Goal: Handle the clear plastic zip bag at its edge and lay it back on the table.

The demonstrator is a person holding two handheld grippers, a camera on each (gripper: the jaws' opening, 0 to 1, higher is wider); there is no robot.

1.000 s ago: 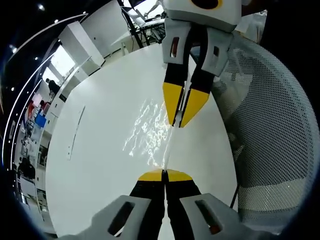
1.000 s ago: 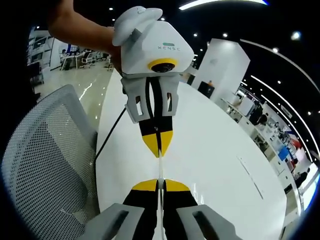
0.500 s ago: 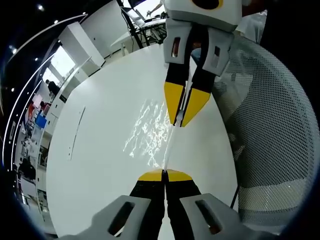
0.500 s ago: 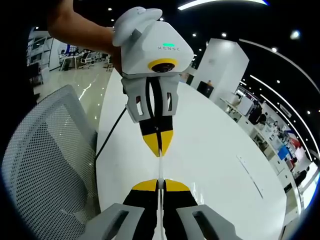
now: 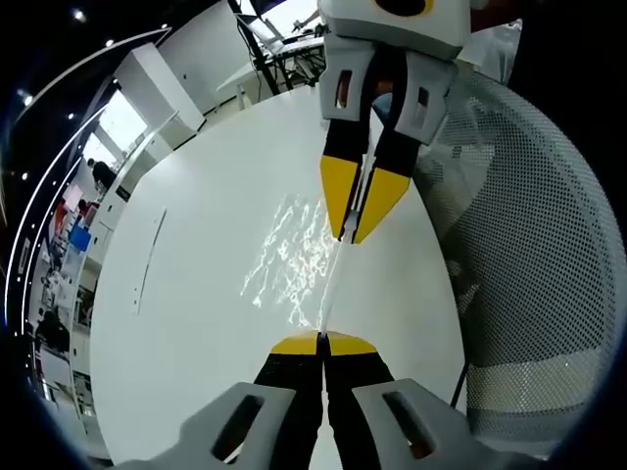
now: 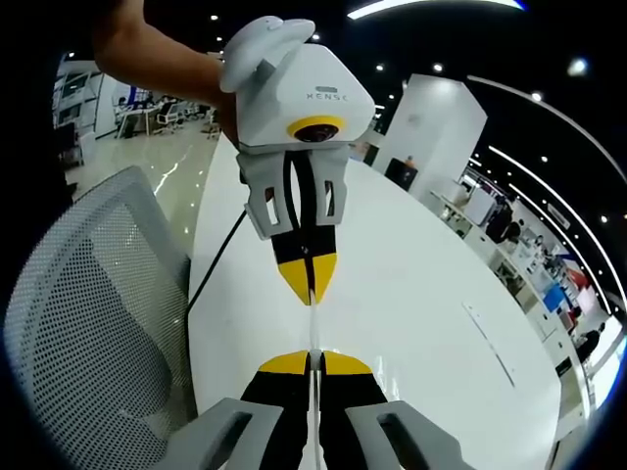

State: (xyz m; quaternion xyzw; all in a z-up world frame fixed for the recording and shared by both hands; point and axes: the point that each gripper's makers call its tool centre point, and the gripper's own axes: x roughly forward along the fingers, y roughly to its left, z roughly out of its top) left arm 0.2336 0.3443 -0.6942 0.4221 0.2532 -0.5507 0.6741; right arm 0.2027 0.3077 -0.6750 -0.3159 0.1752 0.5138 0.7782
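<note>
Here both hand-held grippers, left and right, pinch the clear zip bag taut, facing each other.

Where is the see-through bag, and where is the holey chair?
clear plastic zip bag [image 5: 294, 259], left gripper view: its crinkled, shiny face between the two grippers.
mesh chair [image 6: 83, 323], right gripper view: the white perforated backrest beside the table.

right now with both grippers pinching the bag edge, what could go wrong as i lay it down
1. The clear plastic zip bag is held taut, edge-on, between the left gripper and the right gripper; pulling them apart could tear it or slip it out.
2. Only yellow fingertips pinch its thin edge, so the grip looks slight.
3. It hangs near the round white table's rim, beside a white mesh chair; released there, it might slide off.
</note>
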